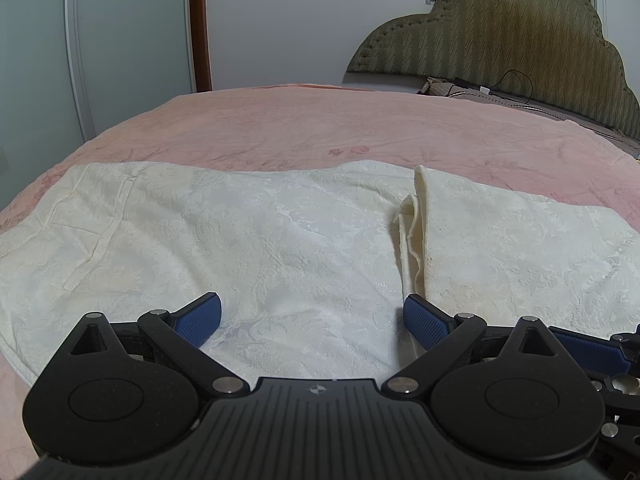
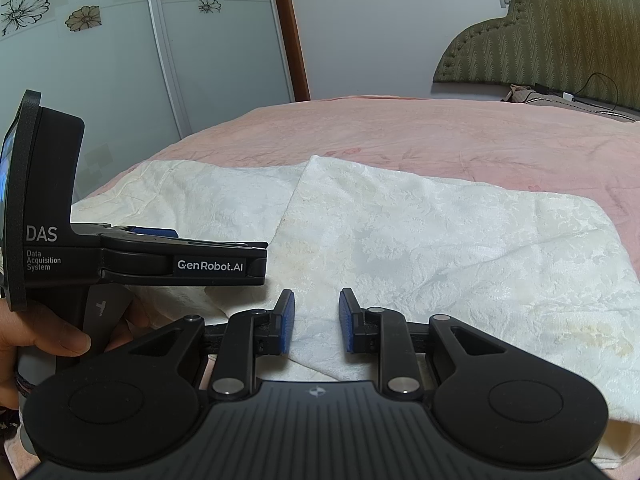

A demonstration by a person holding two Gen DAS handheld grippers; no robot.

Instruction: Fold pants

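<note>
Both grippers, left [image 1: 312, 320] and right [image 2: 316, 320], gape empty over the near edge of the pink bed [image 1: 320, 128], where cream pants [image 1: 240, 240] lie spread, one end already folded over, probably awaiting another fold

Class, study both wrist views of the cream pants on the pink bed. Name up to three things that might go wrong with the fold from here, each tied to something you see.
1. The folded layer's edge is rumpled and gaping, so pressing on may lock in creases.
2. Both tools, left and right, are open and gripping nothing; a shallow pinch might catch only one layer.
3. The two tools sit close together and may collide.
</note>
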